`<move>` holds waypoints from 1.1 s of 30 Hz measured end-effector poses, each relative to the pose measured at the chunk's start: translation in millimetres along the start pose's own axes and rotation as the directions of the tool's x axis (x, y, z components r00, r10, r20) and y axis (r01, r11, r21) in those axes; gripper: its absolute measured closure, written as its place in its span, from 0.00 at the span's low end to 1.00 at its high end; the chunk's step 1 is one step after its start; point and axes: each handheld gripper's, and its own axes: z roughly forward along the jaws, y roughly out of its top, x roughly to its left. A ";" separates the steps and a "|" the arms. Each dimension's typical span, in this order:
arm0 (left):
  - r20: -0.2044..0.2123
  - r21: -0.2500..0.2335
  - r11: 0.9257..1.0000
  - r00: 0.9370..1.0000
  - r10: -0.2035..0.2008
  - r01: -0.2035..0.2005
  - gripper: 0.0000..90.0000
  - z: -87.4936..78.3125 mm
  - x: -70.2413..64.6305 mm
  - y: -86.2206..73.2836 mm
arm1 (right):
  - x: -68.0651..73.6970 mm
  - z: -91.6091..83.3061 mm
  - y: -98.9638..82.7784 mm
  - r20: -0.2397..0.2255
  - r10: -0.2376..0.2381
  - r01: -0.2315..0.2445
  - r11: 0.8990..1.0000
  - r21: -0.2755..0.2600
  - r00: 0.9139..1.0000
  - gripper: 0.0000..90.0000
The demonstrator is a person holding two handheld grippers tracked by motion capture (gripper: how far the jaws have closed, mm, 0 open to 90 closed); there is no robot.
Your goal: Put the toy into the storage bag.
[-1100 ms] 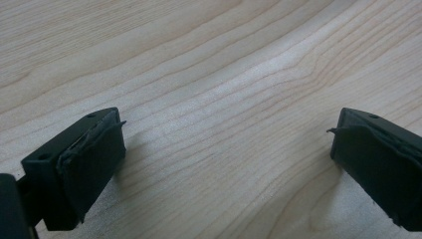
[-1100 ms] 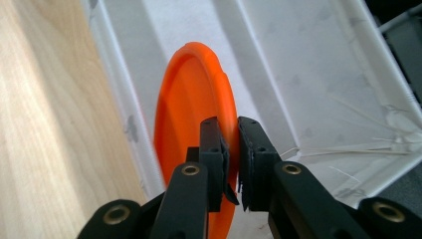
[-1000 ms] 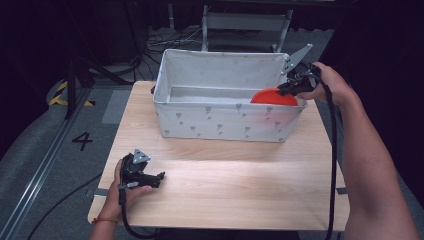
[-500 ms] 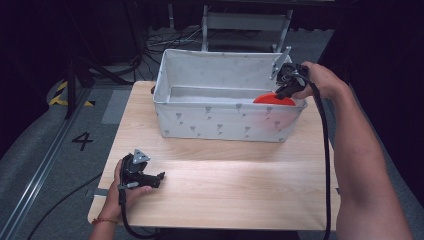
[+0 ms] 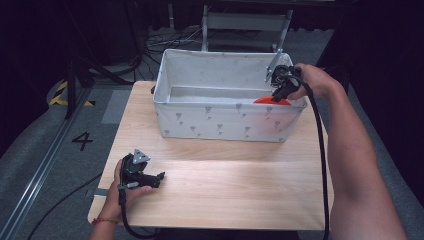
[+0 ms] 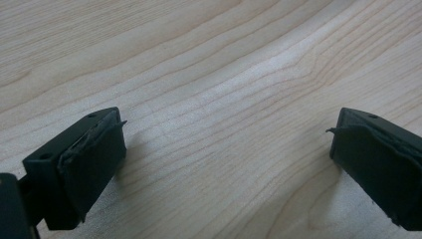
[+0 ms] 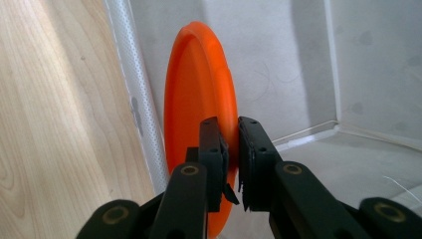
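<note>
Right tongs point(image 7: 233, 149) pinch orange plate point(image 7: 199, 94) on edge inside bin point(image 5: 220, 120), right end; left tongs point(image 6: 224, 164) wide, idle on counter point(image 5: 225, 185).

Orange plate point(image 7: 199, 99), grey-speckled white bin point(image 5: 220, 122)

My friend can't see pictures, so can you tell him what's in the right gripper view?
The right gripper pinches the rim of an orange plate, held on edge inside a white fabric bin. The plate stands close to the bin's wall, and the wooden table shows outside it.
</note>
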 end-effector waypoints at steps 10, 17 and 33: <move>0.000 0.000 1.000 1.000 0.000 0.000 0.02 0.0 0.0 0.0 | -6.1 9.0 -3.3 -0.017 0.028 -0.028 0.999 0.019 0.999 0.91; -0.002 0.000 1.000 1.000 0.000 0.000 0.02 0.0 0.0 0.0 | -4.6 9.3 -6.0 -0.031 0.044 -0.044 0.999 0.016 0.999 0.89; -0.002 0.000 1.000 1.000 0.001 -0.001 0.02 -0.1 0.0 0.0 | 4.2 2.2 -20.4 0.015 0.180 -0.170 0.950 -0.261 0.984 0.59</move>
